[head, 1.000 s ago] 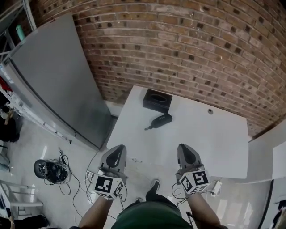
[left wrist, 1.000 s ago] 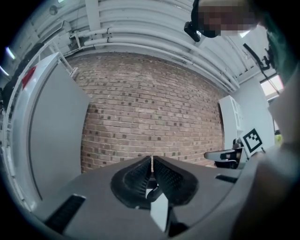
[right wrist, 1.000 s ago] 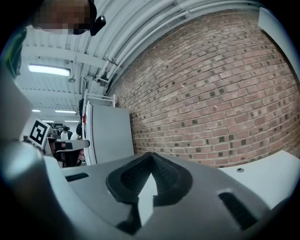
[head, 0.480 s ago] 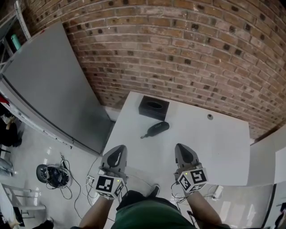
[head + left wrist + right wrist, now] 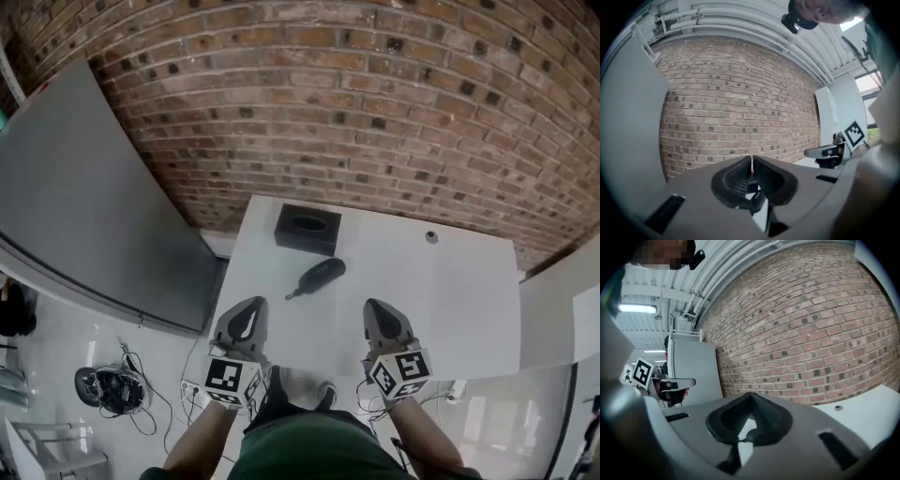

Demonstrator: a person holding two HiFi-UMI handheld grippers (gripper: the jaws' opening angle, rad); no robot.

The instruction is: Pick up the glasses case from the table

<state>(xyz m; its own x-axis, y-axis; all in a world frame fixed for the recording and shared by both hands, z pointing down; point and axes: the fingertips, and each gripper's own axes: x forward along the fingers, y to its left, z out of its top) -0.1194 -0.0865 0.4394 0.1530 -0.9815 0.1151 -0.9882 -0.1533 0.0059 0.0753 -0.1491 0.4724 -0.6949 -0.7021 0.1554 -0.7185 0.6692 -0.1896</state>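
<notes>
In the head view, a white rectangular table [image 5: 450, 300] stood against a red brick wall [image 5: 375, 112] and filled the middle of the frame. The task's thing, a black, elongated, rounded glasses case [image 5: 322, 273], lay on the table left of centre. It lay slantwise, and a thin dark cord or tab trailed from its lower-left end. Just above it, near the table's far edge, sat a black square box [image 5: 307, 229] with a hollow in its top; the case and the box were close but apart. A small round grey fitting [image 5: 431, 237] showed on the table toward the upper right.

Both grippers were at the bottom of the frame, over the table's near edge and well short of the case. The left gripper [image 5: 251, 304] had its ribbed black jaws pressed together with nothing between them, as its own view showed [image 5: 752, 161]. The right gripper [image 5: 376, 306] was likewise pressed together and empty [image 5: 750, 397].

A large grey flat panel [image 5: 84, 206] leaned at the left of the frame. A tangle of dark cables [image 5: 114, 386] lay on the pale floor at the lower left.
</notes>
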